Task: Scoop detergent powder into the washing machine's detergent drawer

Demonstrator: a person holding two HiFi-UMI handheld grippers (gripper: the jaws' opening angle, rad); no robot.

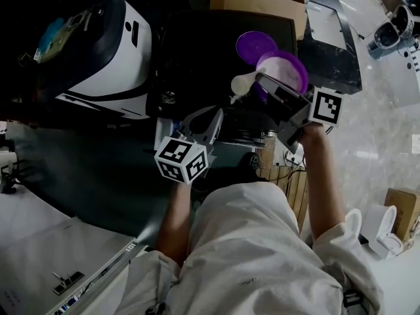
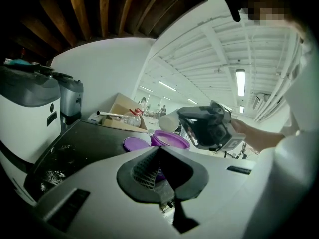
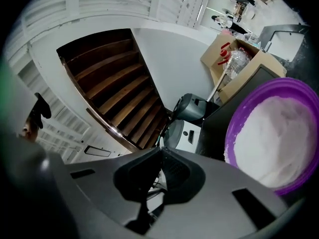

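Observation:
A purple tub (image 1: 289, 67) full of white detergent powder (image 3: 279, 138) stands on the dark machine top (image 1: 197, 51), with its purple lid (image 1: 256, 44) lying just behind it. My right gripper (image 1: 262, 81) hovers at the tub's near rim, shut on the handle of a white scoop (image 1: 243, 84); the left gripper view shows the scoop (image 2: 169, 122) at that gripper's tip (image 2: 183, 121). In the right gripper view the jaws (image 3: 160, 151) are shut and the scoop itself is hidden. My left gripper (image 1: 209, 120) hangs shut and empty at the machine's front edge. I cannot make out the detergent drawer.
A white and dark appliance (image 1: 108, 51) stands left of the machine top. A cardboard box (image 1: 259, 2) holding a plastic bottle (image 2: 130, 118) sits at the back. A wooden crate (image 1: 285, 176) and cables lie on the floor at the right.

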